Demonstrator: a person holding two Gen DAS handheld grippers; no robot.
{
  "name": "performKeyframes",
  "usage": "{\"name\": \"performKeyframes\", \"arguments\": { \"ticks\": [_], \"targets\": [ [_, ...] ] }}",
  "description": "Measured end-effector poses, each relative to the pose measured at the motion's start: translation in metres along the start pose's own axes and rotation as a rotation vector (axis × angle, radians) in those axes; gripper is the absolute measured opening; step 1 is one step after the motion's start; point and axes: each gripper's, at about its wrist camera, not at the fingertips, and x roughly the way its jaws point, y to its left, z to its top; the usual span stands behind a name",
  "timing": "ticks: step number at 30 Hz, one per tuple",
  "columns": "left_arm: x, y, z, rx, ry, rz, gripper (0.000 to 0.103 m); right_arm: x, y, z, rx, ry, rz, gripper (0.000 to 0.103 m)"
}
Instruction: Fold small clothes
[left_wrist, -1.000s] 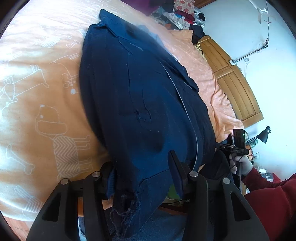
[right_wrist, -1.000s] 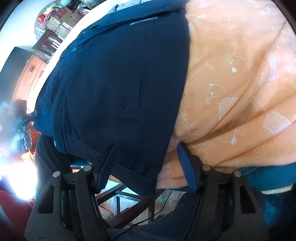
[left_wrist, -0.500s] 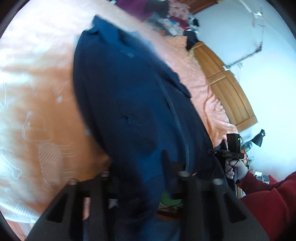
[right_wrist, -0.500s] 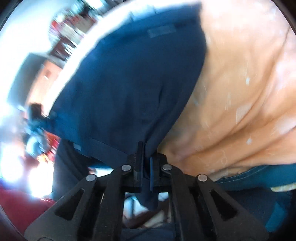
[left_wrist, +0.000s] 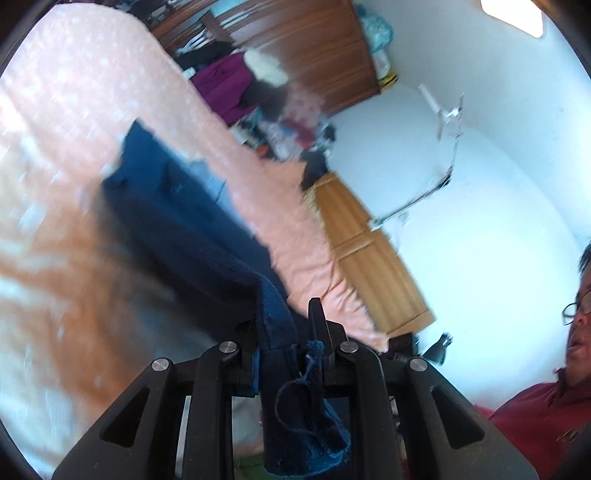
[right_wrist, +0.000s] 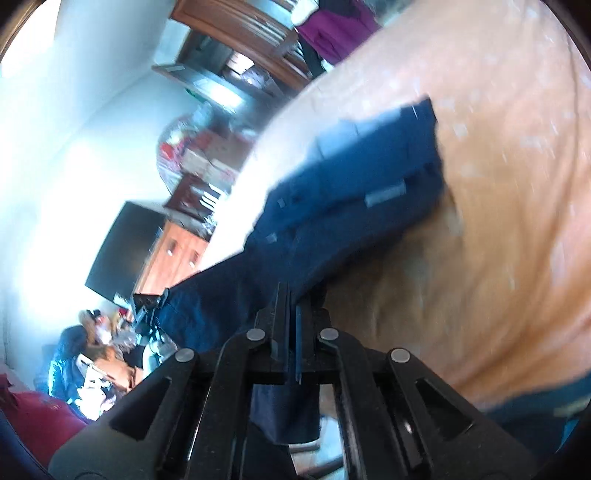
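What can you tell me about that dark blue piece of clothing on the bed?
The dark blue garment looks like soft woven cloth with a frayed, thready hem. Its far end lies on the peach bedspread; its near edge is raised. The left gripper is shut on the frayed corner, and the right gripper is shut on another corner. Small pale tabs show on it. Motion blur hides finer detail.

Left gripper (left_wrist: 286, 332) clamped on a frayed hem of the navy garment (left_wrist: 177, 218) — loose threads dangling between the fingers, a flap hanging below. Rest of the cloth stretched away toward the far left, blurred, over the peach bedspread (left_wrist: 74, 110). Far off, a heap of clothes (left_wrist: 236, 85) against a dark wooden wardrobe (left_wrist: 314, 48); to the right, a lighter wooden headboard (left_wrist: 373, 258) — then white wall (left_wrist: 498, 221). At the right edge, a person in a red top (left_wrist: 532, 413).
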Motion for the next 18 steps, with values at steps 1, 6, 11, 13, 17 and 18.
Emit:
{"name": "performKeyframes", "arguments": {
  "ticks": [1, 6, 11, 13, 17, 18],
  "targets": [
    [0.006, -0.004, 0.012, 0.012, -0.009, -0.007, 0.018, 0.000, 0.002, 0.014, -0.005, -0.024, 0.007, 0.000],
    [0.046, -0.016, 0.086, 0.074, -0.025, -0.010, 0.018, 0.018, -0.004, 0.096, -0.039, -0.087, 0.008, 0.000],
    [0.115, 0.010, 0.171, 0.075, -0.034, 0.065, 0.021, 0.069, -0.052, 0.184, 0.000, -0.071, -0.064, 0.000],
    [0.145, 0.037, 0.195, 0.070, -0.021, 0.149, 0.022, 0.100, -0.079, 0.209, 0.023, -0.029, -0.108, 0.000],
    [0.204, 0.111, 0.219, 0.014, 0.031, 0.346, 0.024, 0.170, -0.149, 0.231, 0.078, 0.085, -0.207, 0.011],
    [0.216, 0.136, 0.220, -0.019, 0.036, 0.386, 0.026, 0.183, -0.168, 0.233, 0.104, 0.096, -0.230, 0.017]
  ]
}}
